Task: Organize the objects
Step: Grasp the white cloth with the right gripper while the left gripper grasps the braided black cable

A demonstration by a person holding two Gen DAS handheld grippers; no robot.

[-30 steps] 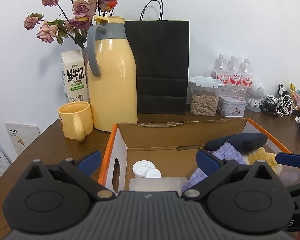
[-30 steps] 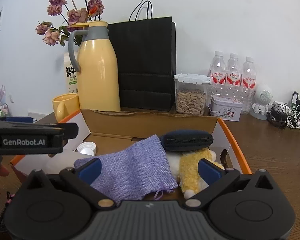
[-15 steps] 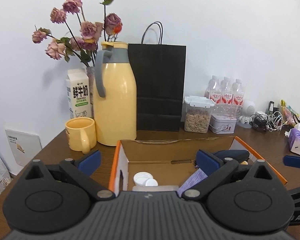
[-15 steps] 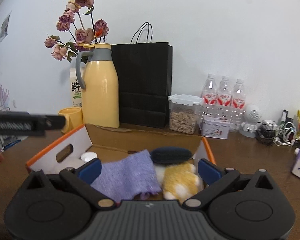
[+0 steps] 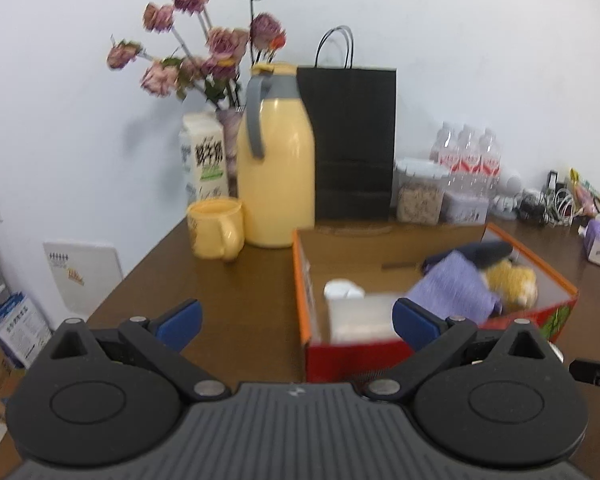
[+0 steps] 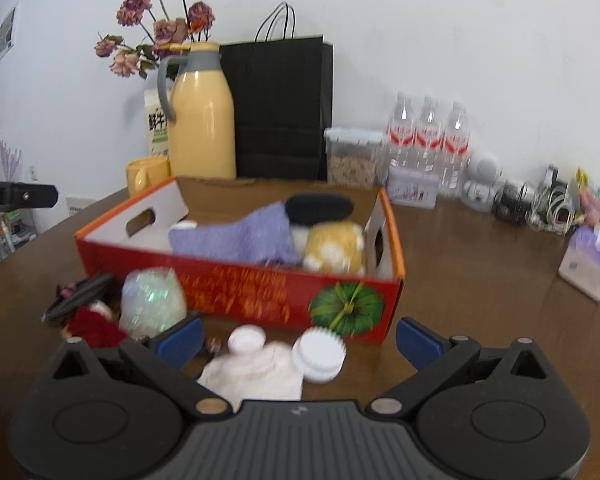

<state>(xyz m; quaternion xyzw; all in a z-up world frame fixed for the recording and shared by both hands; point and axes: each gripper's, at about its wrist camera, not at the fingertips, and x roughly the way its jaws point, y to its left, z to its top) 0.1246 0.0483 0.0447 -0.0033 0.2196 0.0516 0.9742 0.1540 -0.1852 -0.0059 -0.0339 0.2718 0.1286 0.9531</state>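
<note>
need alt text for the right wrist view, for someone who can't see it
An open, empty right gripper hovers above a wooden table, facing a red and orange cardboard box that holds a purple cloth pouch, a dark case and a yellow plush toy. In front of the box lie a white cloth, two white lids and a shiny ball.

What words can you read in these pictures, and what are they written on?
"鲜牛奶": milk carton.
"AI": end of a white label on the left gripper's black body, at the right wrist view's left edge; the rest is cut off.
Too blurred to read: yellow lettering on the red box, water bottle labels, white booklet.
</note>
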